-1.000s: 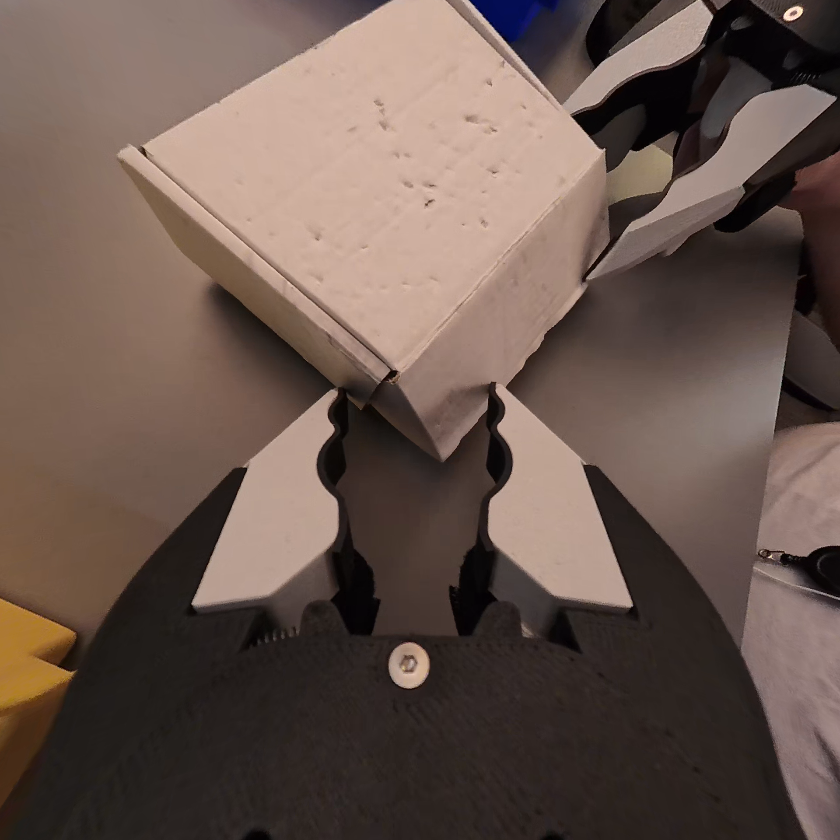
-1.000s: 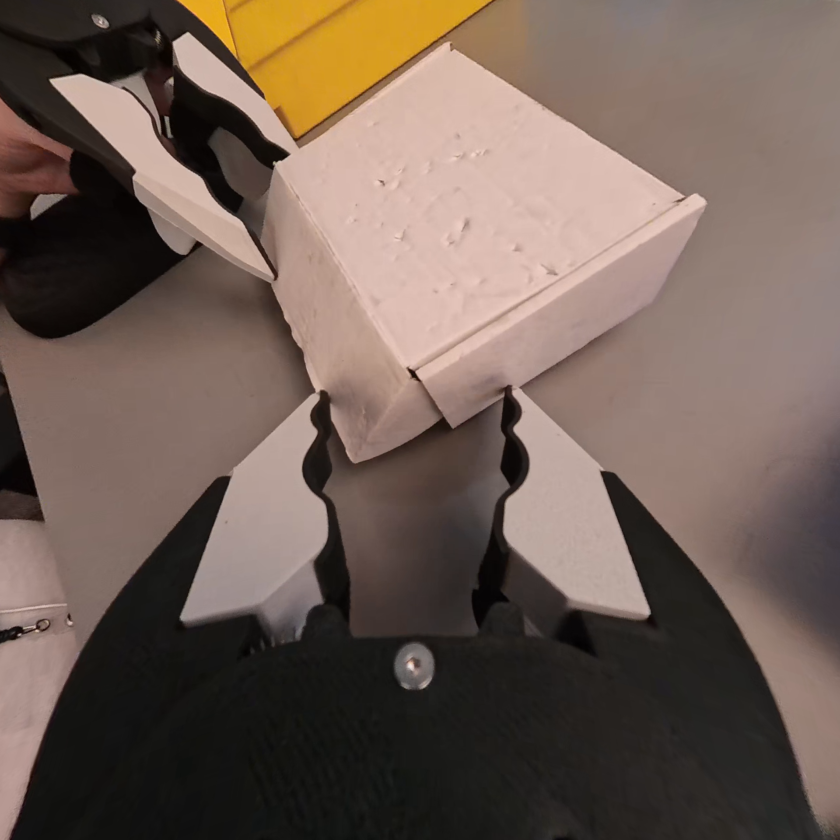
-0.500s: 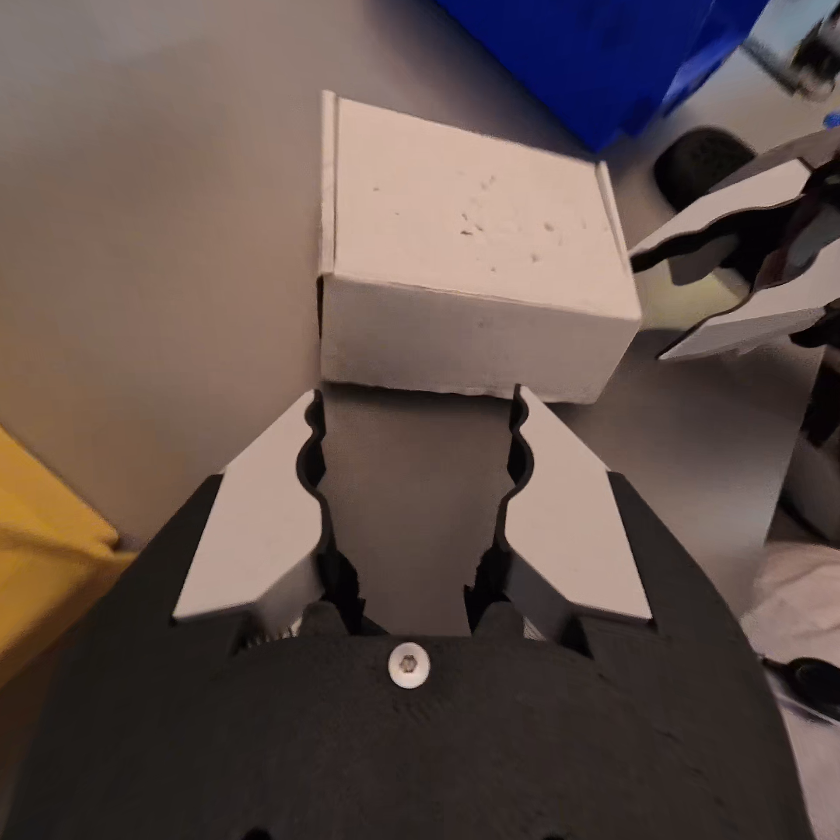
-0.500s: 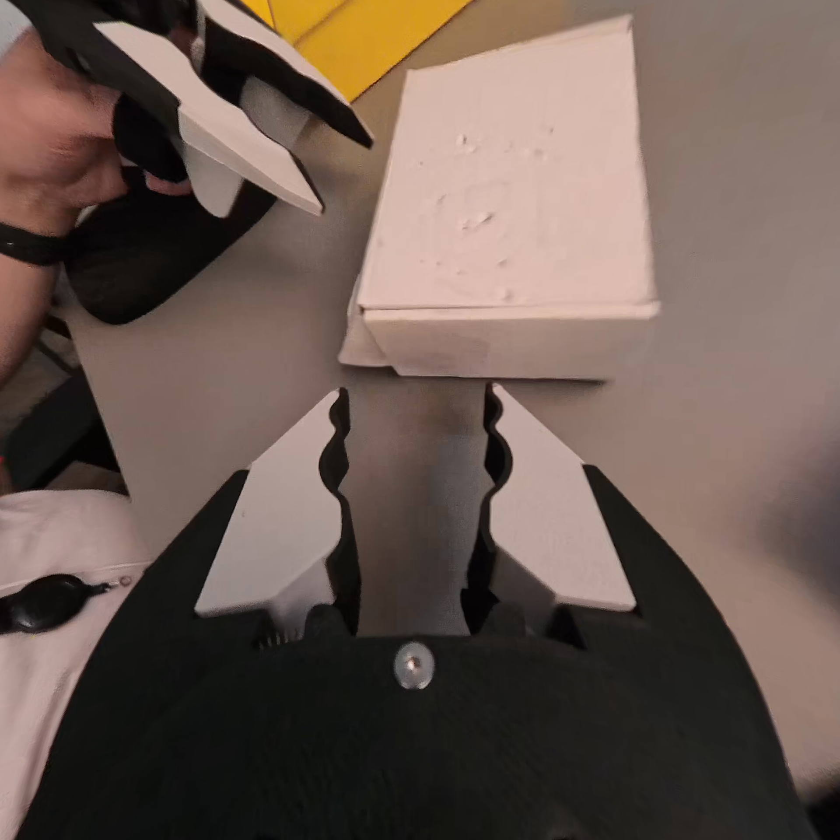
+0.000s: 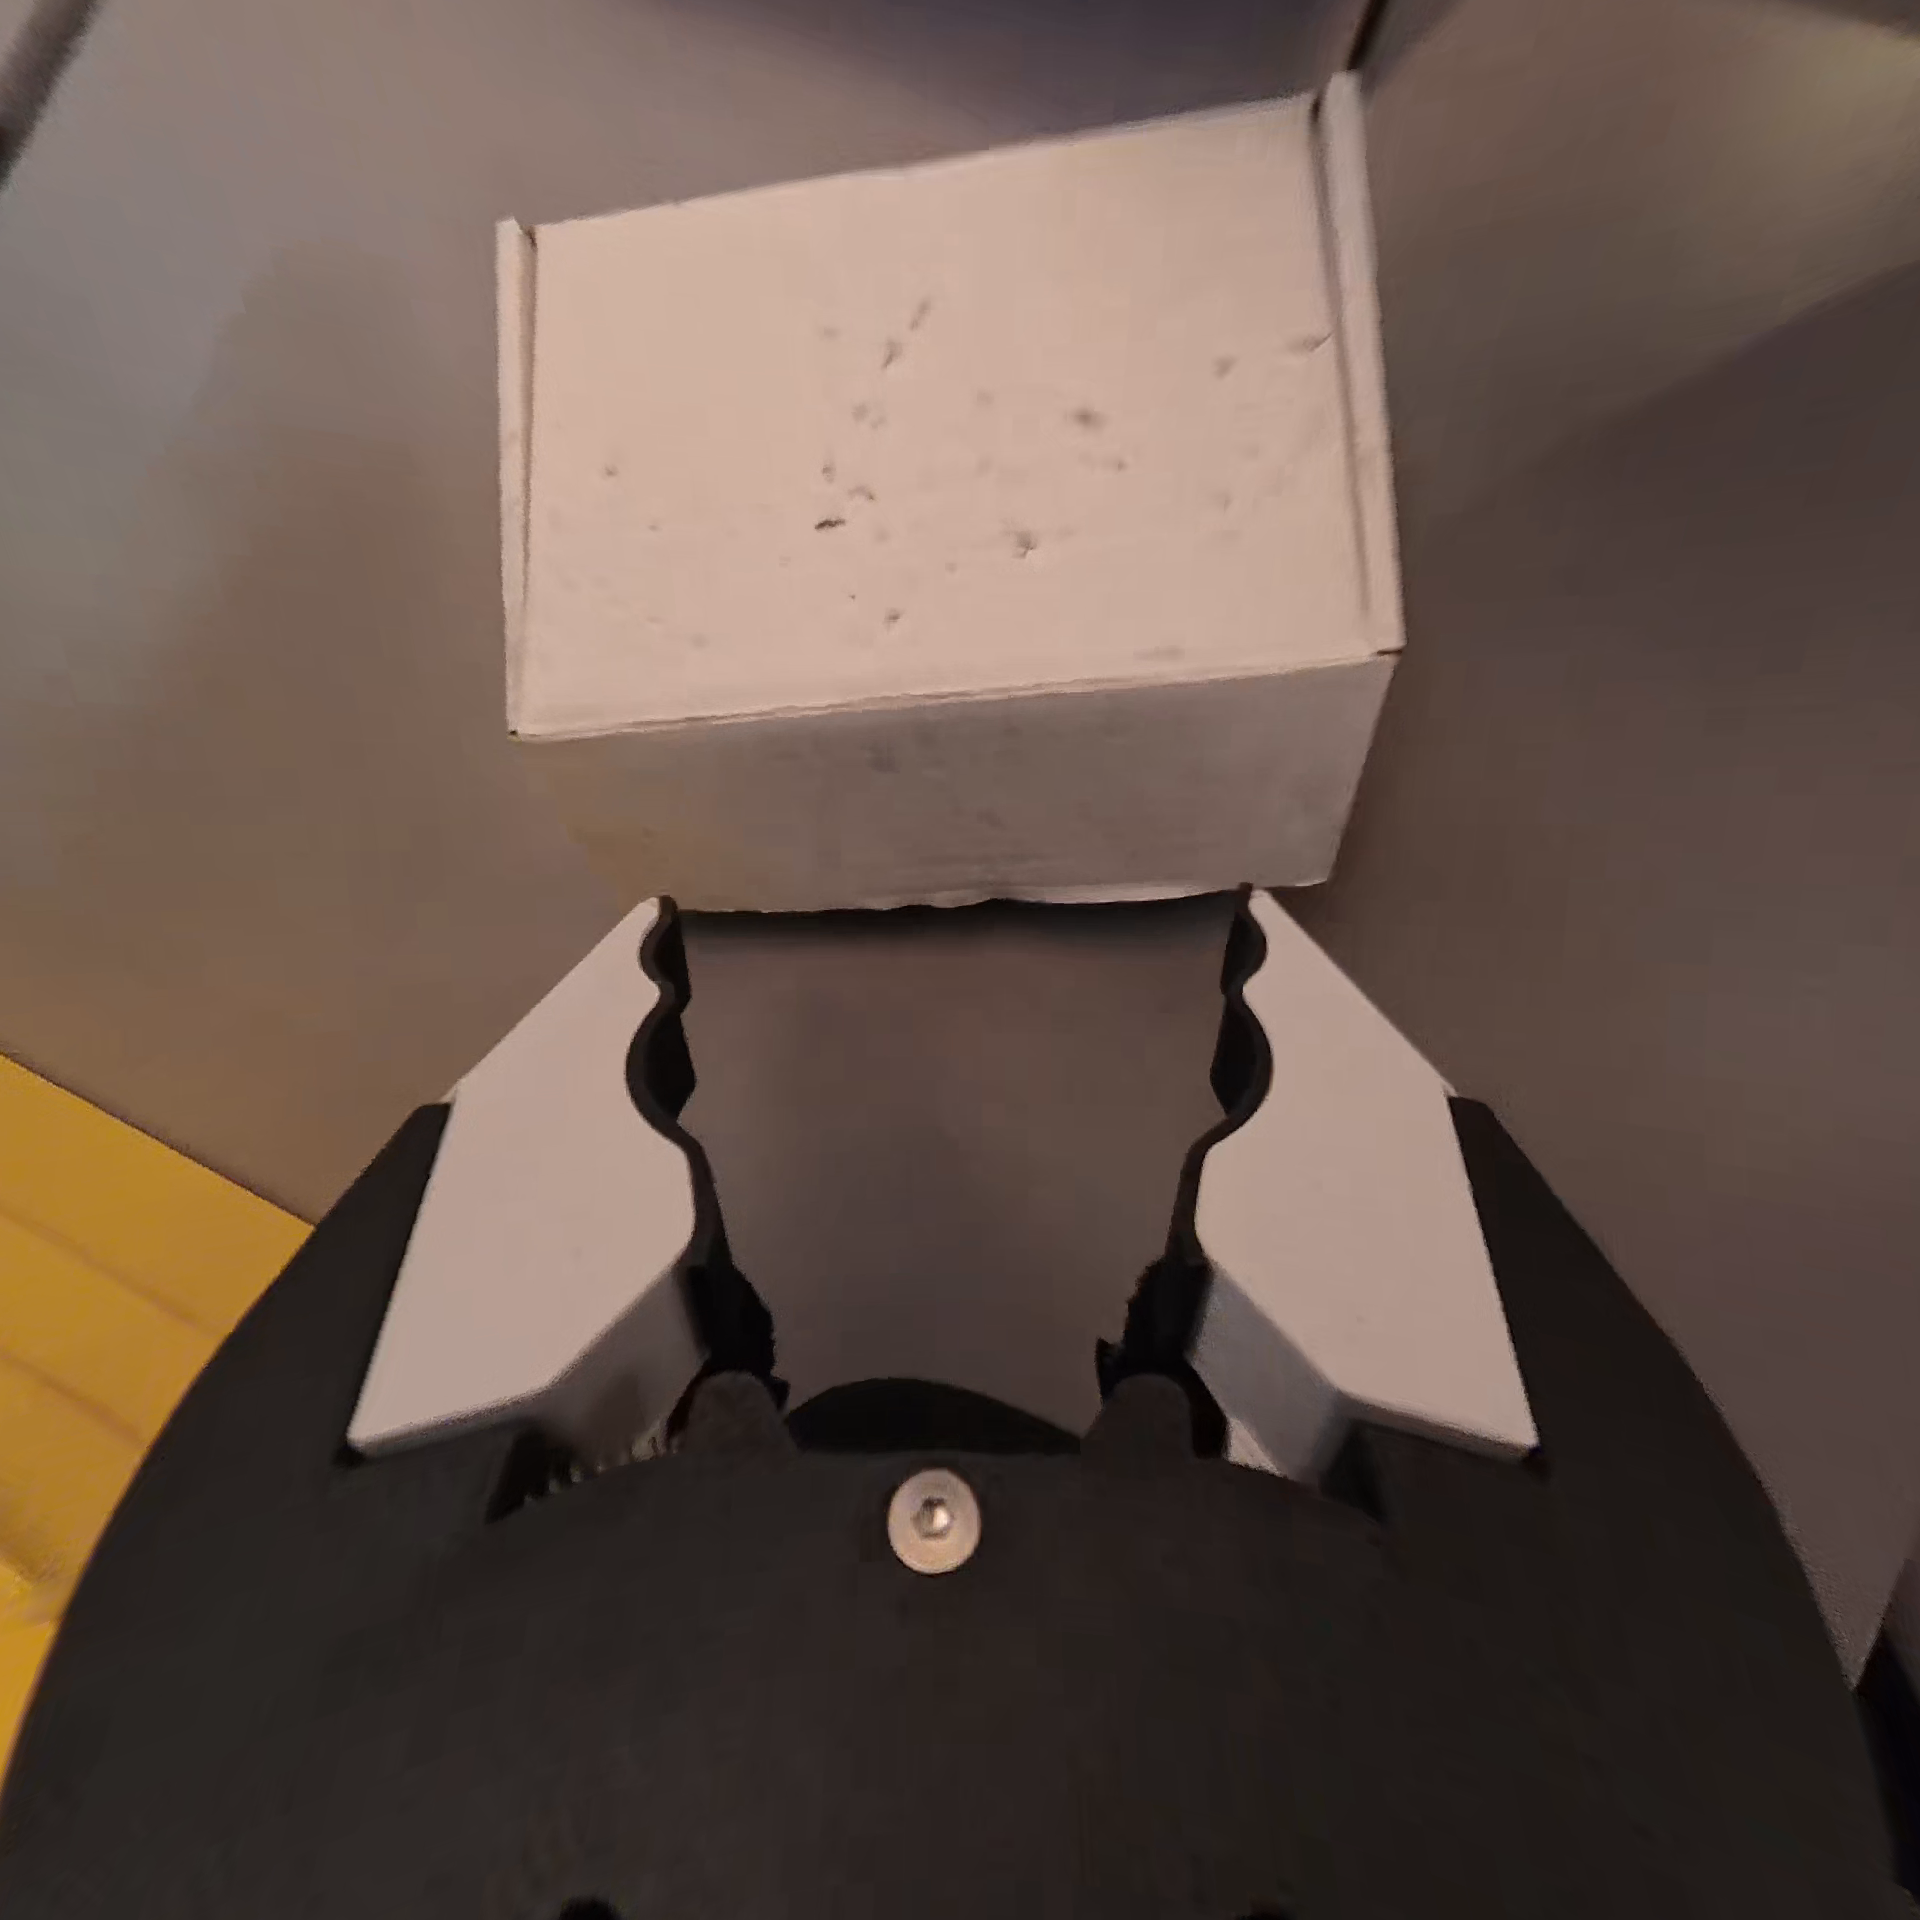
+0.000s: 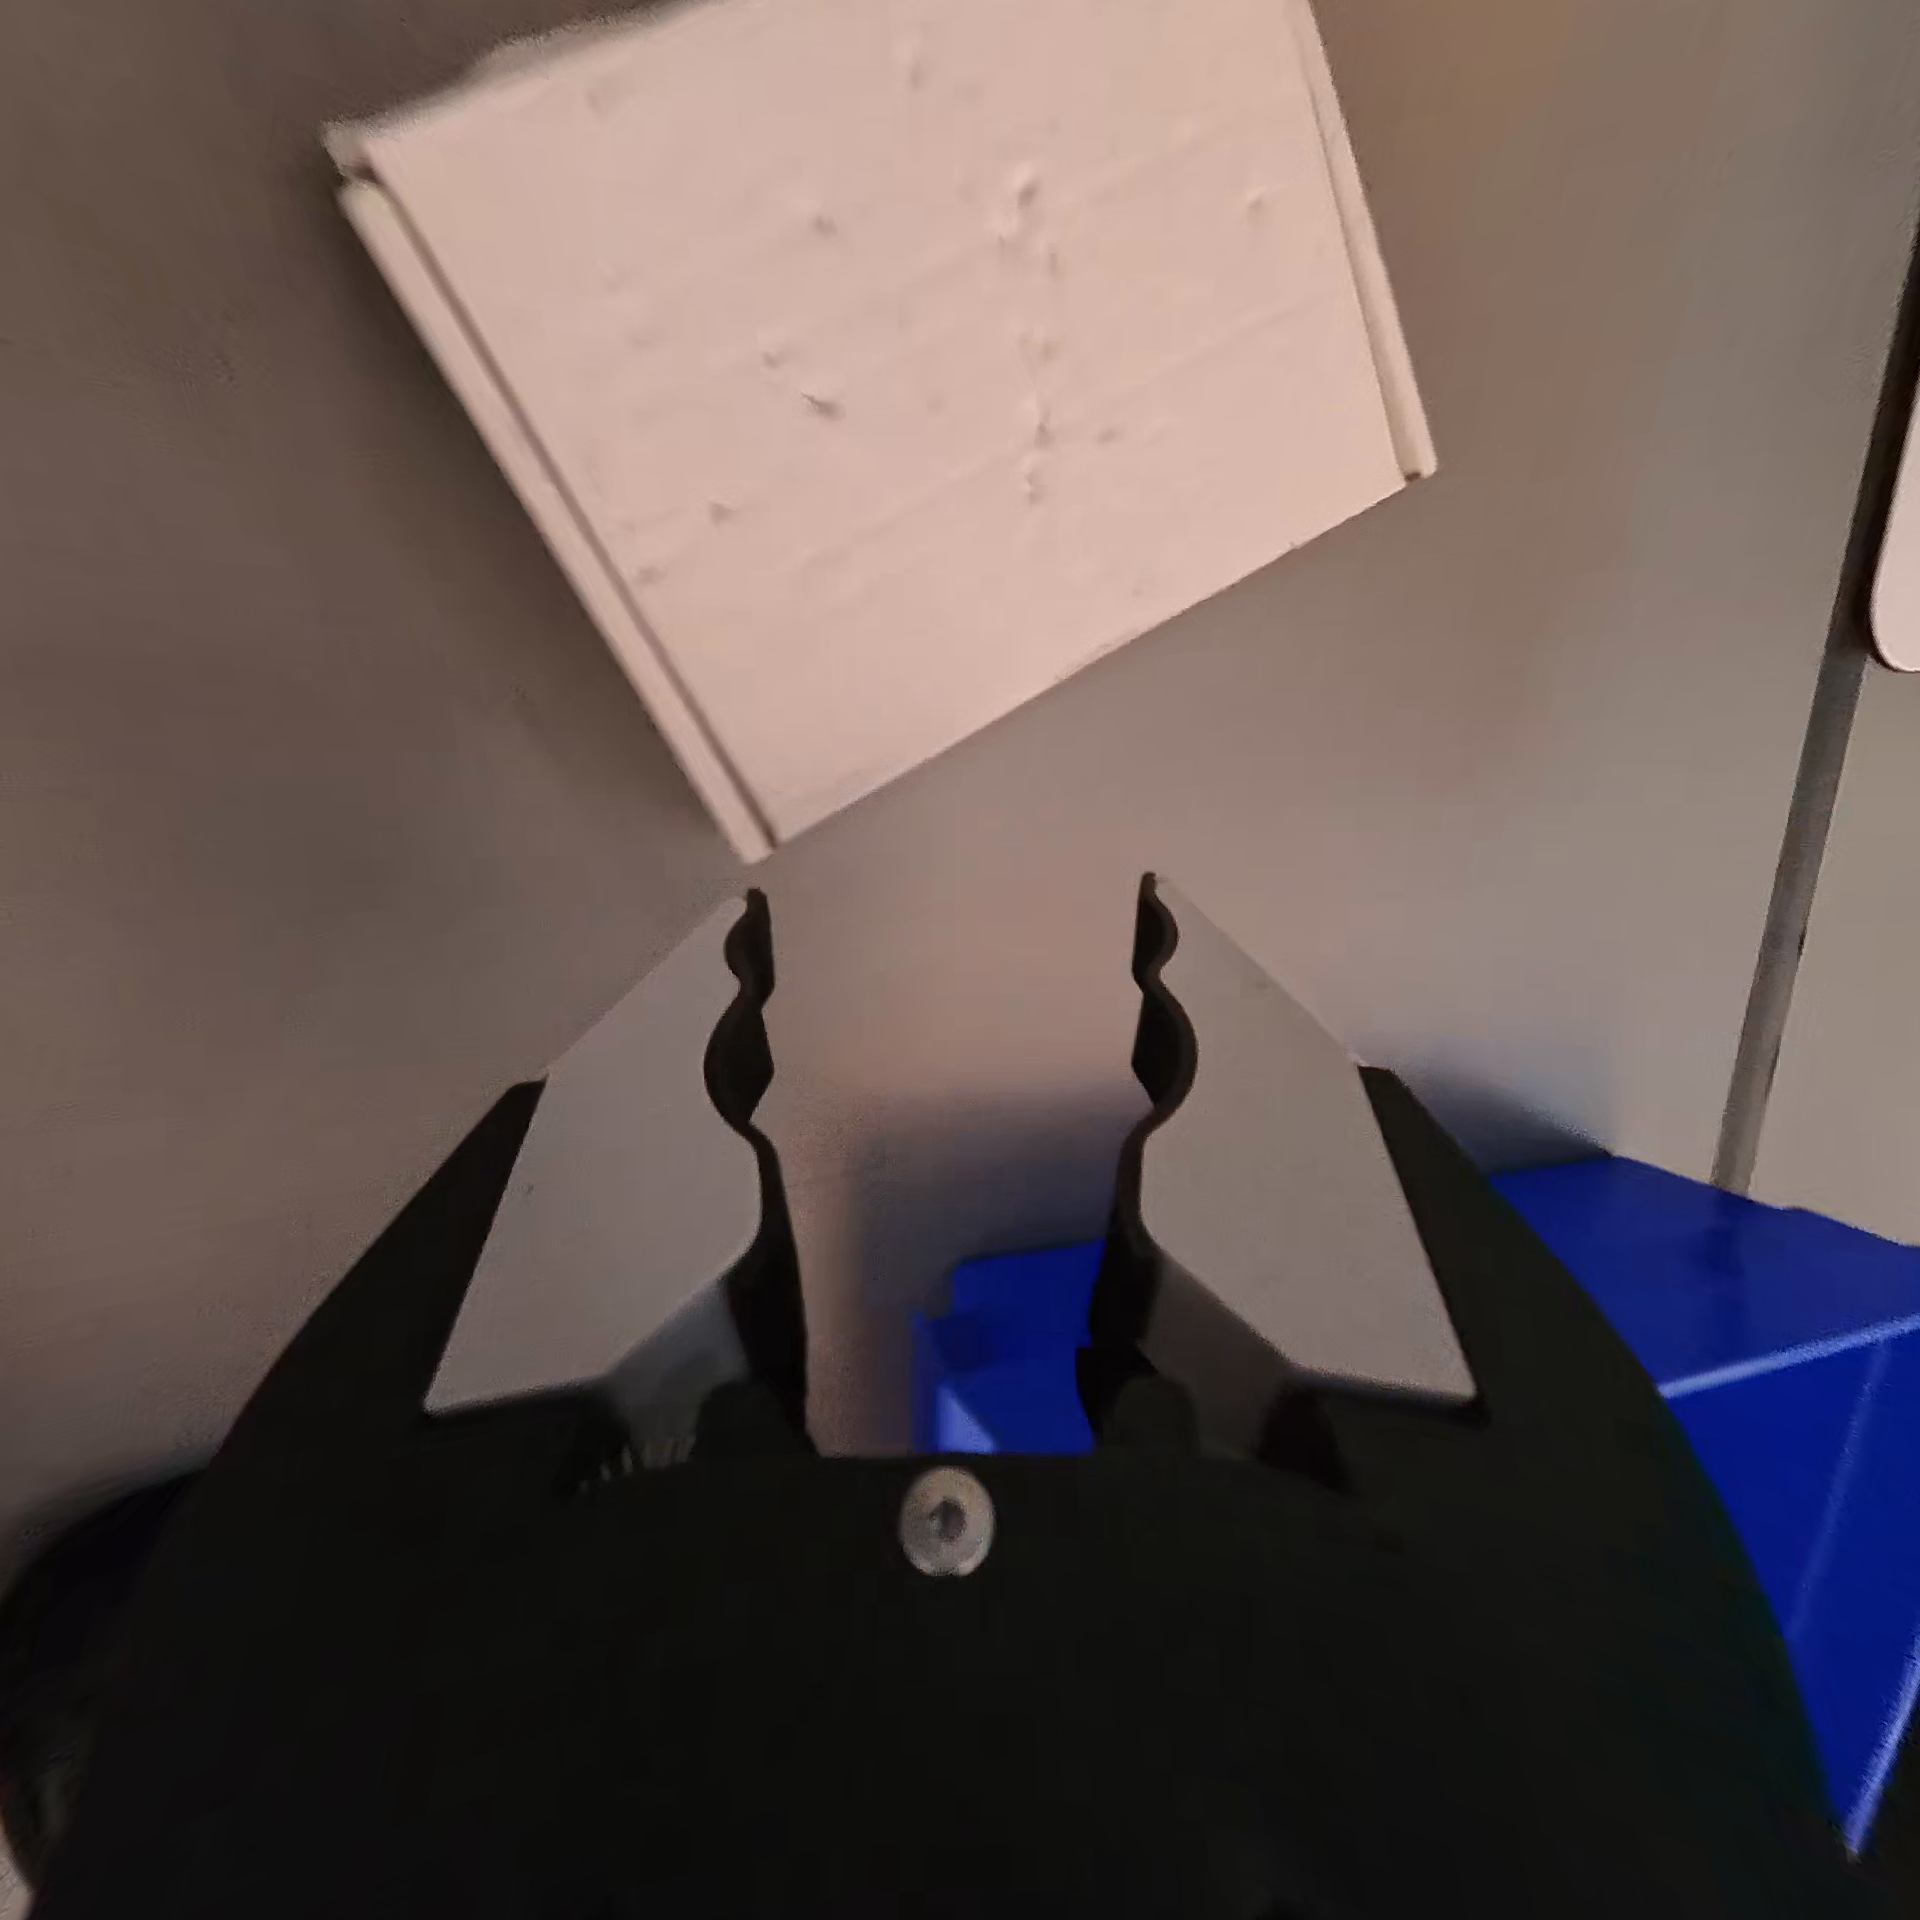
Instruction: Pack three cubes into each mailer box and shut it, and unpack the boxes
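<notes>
A shut white mailer box (image 5: 935, 468) with a dented lid lies on the grey table. In the left wrist view my left gripper (image 5: 954, 909) is open and empty, its fingertips right at the foot of the box's near side wall. In the right wrist view the same box (image 6: 883, 416) lies turned at an angle, seen from above. My right gripper (image 6: 948, 891) is open and empty, just short of the box's near corner. No cubes are in view.
A yellow bin (image 5: 114, 1278) sits at the lower left of the left wrist view. A blue bin (image 6: 1662, 1382) lies under and right of my right gripper. The table edge (image 6: 1797, 831) runs along the right of the right wrist view. Left tips to right tips: about 15 centimetres.
The box has gone from tilted on a corner between both grippers to lying flat. My right gripper has swung round over the blue bin. My left gripper now faces a box side, opened wider.
</notes>
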Demonstrator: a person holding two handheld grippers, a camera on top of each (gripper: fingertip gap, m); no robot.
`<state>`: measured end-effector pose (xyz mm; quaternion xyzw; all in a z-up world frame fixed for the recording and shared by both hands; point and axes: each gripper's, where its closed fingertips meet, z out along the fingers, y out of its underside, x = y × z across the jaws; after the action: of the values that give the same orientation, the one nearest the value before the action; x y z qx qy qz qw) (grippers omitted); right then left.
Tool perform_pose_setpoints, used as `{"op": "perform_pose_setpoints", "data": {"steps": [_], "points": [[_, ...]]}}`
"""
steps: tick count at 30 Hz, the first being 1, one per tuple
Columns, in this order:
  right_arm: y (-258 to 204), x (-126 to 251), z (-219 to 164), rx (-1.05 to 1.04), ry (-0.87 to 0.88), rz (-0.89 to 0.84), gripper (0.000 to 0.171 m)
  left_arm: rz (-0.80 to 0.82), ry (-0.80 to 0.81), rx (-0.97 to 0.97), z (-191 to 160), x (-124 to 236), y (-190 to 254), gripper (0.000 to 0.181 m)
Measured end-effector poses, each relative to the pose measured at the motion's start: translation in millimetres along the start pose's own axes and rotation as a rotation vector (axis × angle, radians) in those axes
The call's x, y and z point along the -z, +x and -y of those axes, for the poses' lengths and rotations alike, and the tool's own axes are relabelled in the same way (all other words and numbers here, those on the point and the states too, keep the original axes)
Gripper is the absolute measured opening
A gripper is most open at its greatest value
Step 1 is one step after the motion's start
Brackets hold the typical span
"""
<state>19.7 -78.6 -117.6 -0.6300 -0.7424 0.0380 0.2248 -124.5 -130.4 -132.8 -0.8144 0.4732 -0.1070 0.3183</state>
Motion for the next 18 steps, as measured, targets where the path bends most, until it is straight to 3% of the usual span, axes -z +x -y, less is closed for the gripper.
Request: {"op": "perform_pose_setpoints", "data": {"steps": [5,12,18], "points": [[14,-34,-4,0.010,-0.075,0.101,0.071,-0.044,-0.083,-0.059,-2,-20,-4,0.112],[5,-30,20,0.078,0.013,0.132,0.073,-0.105,-0.189,-0.134,-8,-26,-12,0.120],[-16,-41,23,0.085,0.041,0.194,0.093,-0.173,-0.180,-0.208,-11,-21,-5,0.124]]}}
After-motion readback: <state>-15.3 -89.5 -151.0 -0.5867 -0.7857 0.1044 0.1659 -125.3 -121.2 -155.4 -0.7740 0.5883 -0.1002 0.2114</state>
